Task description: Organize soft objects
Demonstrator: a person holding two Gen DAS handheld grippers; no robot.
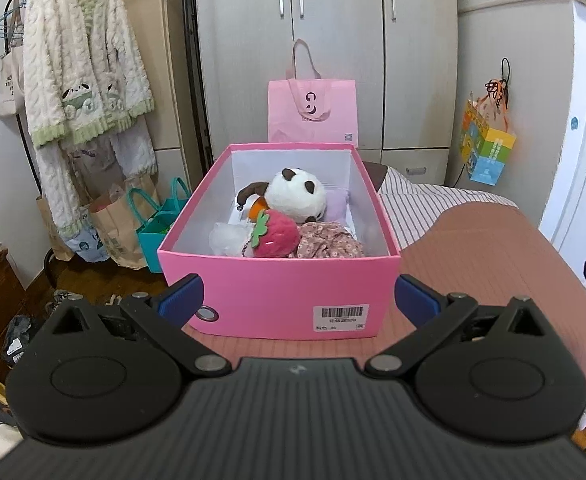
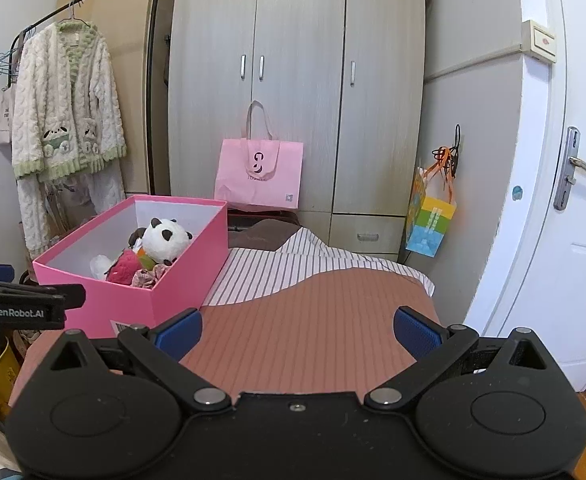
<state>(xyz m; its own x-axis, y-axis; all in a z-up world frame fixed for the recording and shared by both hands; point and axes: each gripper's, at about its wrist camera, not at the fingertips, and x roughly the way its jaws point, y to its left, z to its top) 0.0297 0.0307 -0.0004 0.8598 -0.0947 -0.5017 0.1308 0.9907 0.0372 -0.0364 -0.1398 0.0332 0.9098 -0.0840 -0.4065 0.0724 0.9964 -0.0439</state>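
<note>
A pink box stands on the bed, open at the top. Inside lie a panda plush, a pink strawberry plush, a floral fabric piece, a white fluffy item and a lilac cushion. My left gripper is open and empty, its blue fingertips either side of the box's near end. My right gripper is open and empty over the bed, to the right of the box; the panda shows there too.
The bed has a pink ribbed cover and a striped sheet. A pink tote bag leans on the wardrobe. A fluffy robe hangs on a rack at left, paper bags below. A door is at right.
</note>
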